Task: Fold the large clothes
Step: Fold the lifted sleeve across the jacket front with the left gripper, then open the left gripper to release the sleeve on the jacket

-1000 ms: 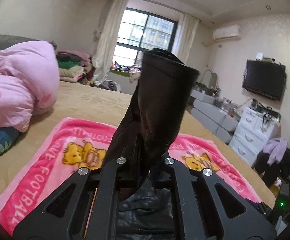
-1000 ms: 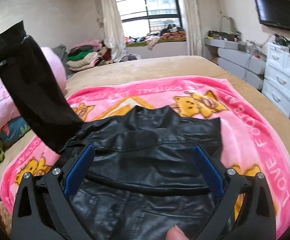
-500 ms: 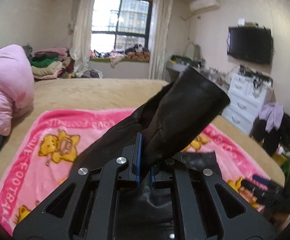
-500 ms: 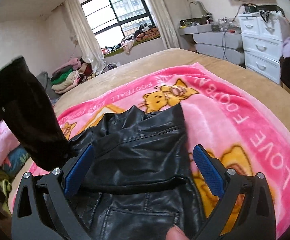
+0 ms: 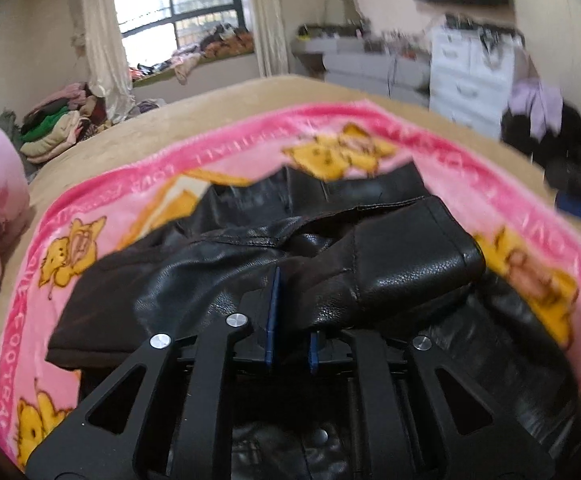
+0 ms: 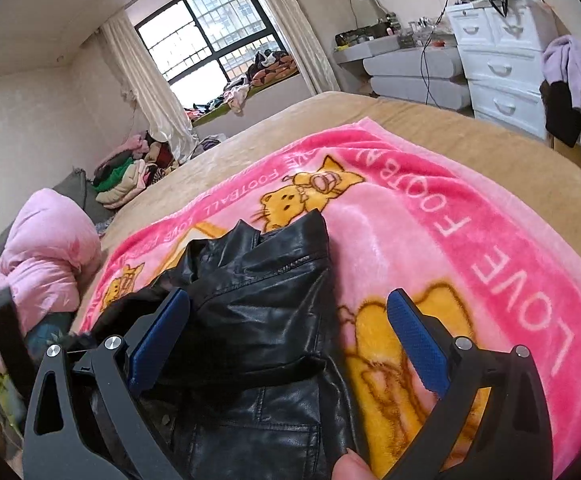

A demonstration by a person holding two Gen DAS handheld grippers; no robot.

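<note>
A black leather jacket [image 5: 274, 248] lies on a pink cartoon blanket [image 5: 138, 184] on the bed. My left gripper [image 5: 290, 320] is shut on the jacket's sleeve [image 5: 406, 264], which is laid across the jacket body with its cuff to the right. In the right wrist view the jacket [image 6: 266, 304] lies folded over on the blanket [image 6: 470, 240]. My right gripper [image 6: 288, 336] is open and empty, low over the jacket's right side, its blue pads [image 6: 414, 340] wide apart.
A pink duvet [image 6: 46, 256] lies at the bed's left. Stacked clothes [image 6: 126, 176] sit by the curtain and window. White drawers [image 6: 502, 64] with a lilac garment stand to the right. The tan bedspread [image 6: 490, 148] surrounds the blanket.
My left gripper has swung the sleeve from upright down and right across the jacket body. The right gripper has stayed open and shifted toward the jacket's right edge.
</note>
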